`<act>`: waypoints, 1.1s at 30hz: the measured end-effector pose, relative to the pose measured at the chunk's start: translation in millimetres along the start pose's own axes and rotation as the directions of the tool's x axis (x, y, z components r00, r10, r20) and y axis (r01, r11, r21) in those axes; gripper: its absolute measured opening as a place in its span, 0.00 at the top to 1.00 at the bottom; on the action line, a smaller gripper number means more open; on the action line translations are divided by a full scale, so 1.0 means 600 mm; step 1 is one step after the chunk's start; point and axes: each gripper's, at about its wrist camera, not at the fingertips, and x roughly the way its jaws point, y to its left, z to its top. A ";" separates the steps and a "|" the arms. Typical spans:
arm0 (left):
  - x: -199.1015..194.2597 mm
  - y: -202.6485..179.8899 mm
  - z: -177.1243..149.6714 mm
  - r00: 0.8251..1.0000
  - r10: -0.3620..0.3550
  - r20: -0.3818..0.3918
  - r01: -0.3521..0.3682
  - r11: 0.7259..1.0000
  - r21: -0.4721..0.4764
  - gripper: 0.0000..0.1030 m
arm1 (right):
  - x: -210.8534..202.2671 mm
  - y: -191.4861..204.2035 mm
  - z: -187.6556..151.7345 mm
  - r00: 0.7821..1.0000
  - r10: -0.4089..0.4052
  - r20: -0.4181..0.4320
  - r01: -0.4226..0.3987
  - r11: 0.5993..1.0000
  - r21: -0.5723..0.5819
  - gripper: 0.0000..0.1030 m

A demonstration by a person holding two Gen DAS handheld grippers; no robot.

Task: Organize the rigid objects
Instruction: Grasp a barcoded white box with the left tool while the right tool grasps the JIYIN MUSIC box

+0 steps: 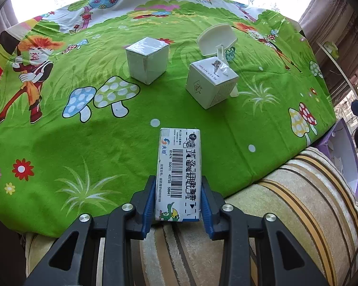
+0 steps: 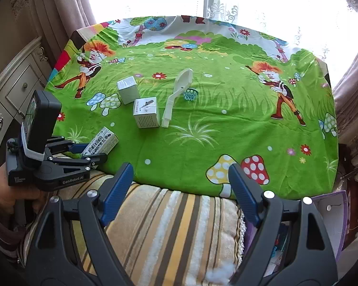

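Left tongs (image 1: pixel 177 205) pinching the barcode carton (image 1: pixel 179 174) at its near end, at the 6 o'clock edge of the surface (image 1: pixel 59 143). Right tongs (image 2: pixel 181 186) spread, empty. Risk: grip sits at one end, so the long carton could pivot or slip on lift.

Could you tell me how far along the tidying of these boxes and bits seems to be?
Nothing looks sorted yet. In hand: the left gripper is shut on the barcoded medicine box at the green cloth's near edge. Left: the plain white cube box, the printed white box and the white toy basketball hoop lie loose. The right gripper is open, empty.
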 end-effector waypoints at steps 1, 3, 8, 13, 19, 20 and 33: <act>-0.005 0.004 -0.002 1.000 0.001 0.011 -0.001 1.000 -0.012 0.66 | 0.007 0.007 0.007 1.000 0.002 -0.001 -0.002 1.000 -0.007 0.19; -0.013 0.017 -0.003 0.999 0.007 0.036 -0.005 0.999 -0.046 0.66 | 0.023 0.021 0.018 1.000 0.005 -0.003 -0.005 1.000 -0.025 0.19; -0.029 0.047 -0.005 0.996 0.009 0.083 0.002 0.991 -0.132 0.66 | 0.073 0.056 0.050 1.000 -0.018 -0.022 0.016 0.997 -0.075 0.19; -0.035 0.064 -0.007 0.993 0.025 0.114 -0.002 0.980 -0.197 0.66 | 0.122 0.081 0.074 0.999 -0.008 -0.039 0.004 0.995 -0.098 0.19; -0.038 0.071 -0.007 0.991 0.050 0.128 -0.021 0.974 -0.224 0.66 | 0.174 0.086 0.097 0.999 -0.028 -0.044 0.024 0.997 -0.075 0.19; -0.038 0.073 -0.008 0.990 0.053 0.129 -0.022 0.974 -0.227 0.66 | 0.180 0.086 0.100 0.999 -0.028 -0.044 0.025 0.997 -0.068 0.19; -0.033 0.069 -0.007 0.990 0.054 0.128 -0.024 0.974 -0.225 0.66 | 0.213 0.083 0.093 0.997 -0.005 -0.075 0.000 0.998 -0.061 0.56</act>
